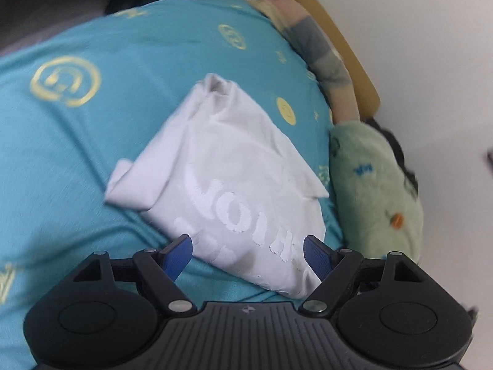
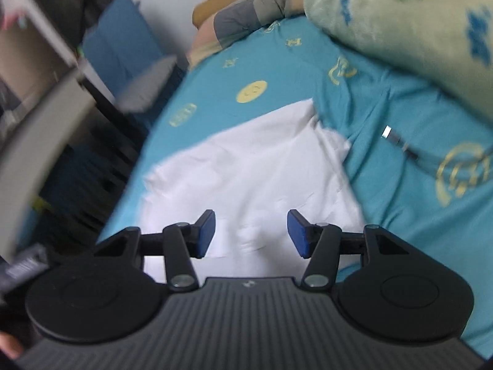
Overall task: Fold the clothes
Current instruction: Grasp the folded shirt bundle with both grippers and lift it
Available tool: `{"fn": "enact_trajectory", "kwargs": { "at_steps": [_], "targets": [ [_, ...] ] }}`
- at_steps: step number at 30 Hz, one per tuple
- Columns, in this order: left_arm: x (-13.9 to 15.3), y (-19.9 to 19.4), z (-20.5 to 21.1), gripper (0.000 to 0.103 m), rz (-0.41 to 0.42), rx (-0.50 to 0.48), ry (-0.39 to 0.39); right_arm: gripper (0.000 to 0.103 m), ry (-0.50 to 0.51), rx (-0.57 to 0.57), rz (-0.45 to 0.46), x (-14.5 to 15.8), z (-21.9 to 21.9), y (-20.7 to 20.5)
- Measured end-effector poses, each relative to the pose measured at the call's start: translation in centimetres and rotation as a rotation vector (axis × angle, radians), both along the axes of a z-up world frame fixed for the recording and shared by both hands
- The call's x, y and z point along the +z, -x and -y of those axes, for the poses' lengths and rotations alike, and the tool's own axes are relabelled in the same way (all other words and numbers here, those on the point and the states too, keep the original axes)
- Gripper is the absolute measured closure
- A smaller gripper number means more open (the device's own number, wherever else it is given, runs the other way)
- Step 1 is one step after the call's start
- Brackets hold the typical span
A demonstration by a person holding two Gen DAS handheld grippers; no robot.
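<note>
The left gripper (image 1: 248,251) is wide open and holds nothing; its fingers stand on both sides of the near corner of the shirt (image 1: 222,172). The shirt is white, already folded into a rough packet, and it lies on the teal sheet (image 1: 92,141) of the bed. A loose flap (image 1: 123,185) sticks out at its left side.

The right gripper (image 2: 251,231) is also open and empty, and it hangs just over the flat white cloth, with the fingers apart.

What could go wrong, in my judgement: if a finger closes on only the top layer, the packet may open again when it is lifted. The sheet is thin and wrinkled, so a low grasp could catch it together with the shirt. The loose flap could fall open during a move.

For room: to the left of the shirt the sheet is bare. To the right, the green blanket (image 1: 379,191) lies near the shirt. In the right view, a small metal object (image 2: 397,138) lies on the sheet beside the shirt, and the bed edge is close on the left.
</note>
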State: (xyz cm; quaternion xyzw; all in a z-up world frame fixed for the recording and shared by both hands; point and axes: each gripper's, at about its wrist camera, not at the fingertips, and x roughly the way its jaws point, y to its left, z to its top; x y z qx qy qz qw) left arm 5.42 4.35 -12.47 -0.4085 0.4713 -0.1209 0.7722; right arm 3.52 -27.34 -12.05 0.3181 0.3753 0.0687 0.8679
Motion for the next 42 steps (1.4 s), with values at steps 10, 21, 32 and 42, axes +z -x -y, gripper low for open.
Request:
{"fn": "enact_trajectory", "kwargs": {
  "at_steps": [10, 21, 32, 42],
  "targets": [
    [-3.9, -1.0, -1.2, 0.053, -0.152, 0.133, 0.114, 0.014, -0.499, -0.029, -0.147, -4.4, -0.5, 0.7],
    [-0.5, -1.4, -0.7, 0.097, 0.003, 0.122, 0.106, 0.014, -0.796, -0.018, -0.248, -8.5, -3.0, -1.4],
    [-3.9, -1.9, -1.6, 0.078, -0.166, 0.179, 0.200, 0.061, -0.709, -0.335, -0.293, -9.9, 0.3, -0.8],
    [-5.8, -3.1, -1.6, 0.078, -0.225, 0.220, 0.214, 0.078, -0.552, -0.301, -0.200, -8.3, -0.7, -0.8]
  ]
}}
